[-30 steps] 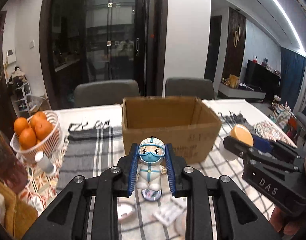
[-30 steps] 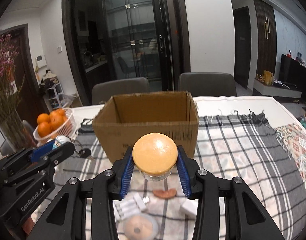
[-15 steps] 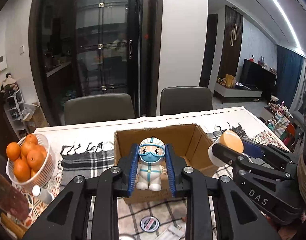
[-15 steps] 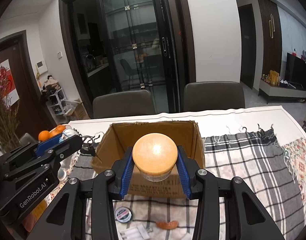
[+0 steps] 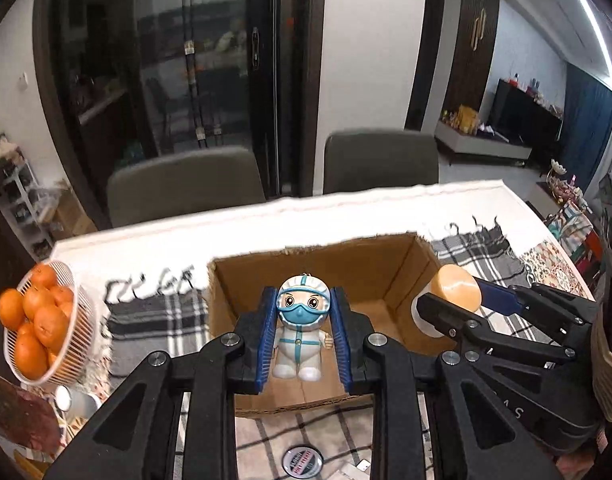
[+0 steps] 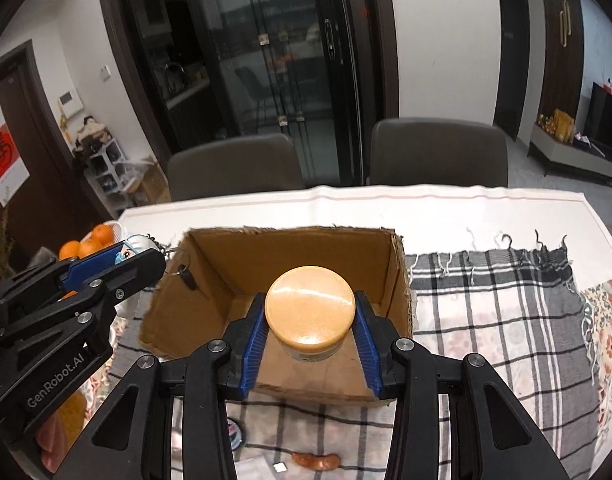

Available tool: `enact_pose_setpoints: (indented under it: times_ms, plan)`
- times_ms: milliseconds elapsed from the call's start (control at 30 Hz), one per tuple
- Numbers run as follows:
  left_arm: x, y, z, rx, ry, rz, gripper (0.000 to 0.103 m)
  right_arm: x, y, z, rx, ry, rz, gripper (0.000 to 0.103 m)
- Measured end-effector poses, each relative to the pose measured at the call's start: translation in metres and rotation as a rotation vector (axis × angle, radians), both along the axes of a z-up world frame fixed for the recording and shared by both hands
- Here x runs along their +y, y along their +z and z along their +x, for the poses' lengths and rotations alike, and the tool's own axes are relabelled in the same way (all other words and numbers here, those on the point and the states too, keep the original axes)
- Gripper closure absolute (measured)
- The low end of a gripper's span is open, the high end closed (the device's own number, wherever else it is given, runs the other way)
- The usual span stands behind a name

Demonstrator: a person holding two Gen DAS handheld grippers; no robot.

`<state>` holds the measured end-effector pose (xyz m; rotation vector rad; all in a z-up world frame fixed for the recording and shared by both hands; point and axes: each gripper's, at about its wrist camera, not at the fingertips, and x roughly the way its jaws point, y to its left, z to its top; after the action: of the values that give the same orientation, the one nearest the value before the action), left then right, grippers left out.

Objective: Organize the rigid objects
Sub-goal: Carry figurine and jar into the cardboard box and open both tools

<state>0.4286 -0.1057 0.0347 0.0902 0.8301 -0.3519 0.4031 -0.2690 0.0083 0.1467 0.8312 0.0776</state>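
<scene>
At the left edge of the left wrist view we see a basket of oranges (image 5: pixel 46 328), partly cut off. At centre our left claw (image 5: pixel 302 336) is clenched on a small masked figurine (image 5: pixel 302 332) above the open cardboard box (image 5: pixel 385 276). Our right claw (image 6: pixel 309 340) grips a jar (image 6: pixel 309 312) by its tan lid over the same box, the jar's body mostly hidden.

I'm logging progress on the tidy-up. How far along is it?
Done: nothing visible inside the cardboard box yet. In hand: left claw grips a toy figure, right claw a tan-lidded jar, both above the box. Left: dropping them in, then the badge and other small items on the cloth.
</scene>
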Motion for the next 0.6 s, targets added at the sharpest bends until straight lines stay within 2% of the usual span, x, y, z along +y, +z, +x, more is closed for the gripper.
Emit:
enact_pose_setpoints:
  times_ms: [67,300,400,500,600]
  plan:
    - [-0.002,-0.008,0.007,0.046,-0.003,-0.002,0.076,-0.001,-0.006,0.007,0.026,0.001,0.002,0.061]
    - [-0.003,-0.032,0.02,0.129,0.015,0.006,0.076,-0.001,-0.023,0.022,0.09,0.016,0.006,0.061]
    - [-0.001,-0.034,0.02,0.12,0.029,0.017,0.067,-0.002,-0.028,0.026,0.101,0.018,0.014,0.056]
    - [0.002,-0.032,0.015,0.093,0.052,0.042,0.062,-0.002,-0.026,0.023,0.098,0.015,-0.009,0.047]
    - [0.007,-0.027,0.006,0.056,0.082,0.062,0.055,-0.001,-0.022,0.016,0.085,-0.006,-0.046,0.045]
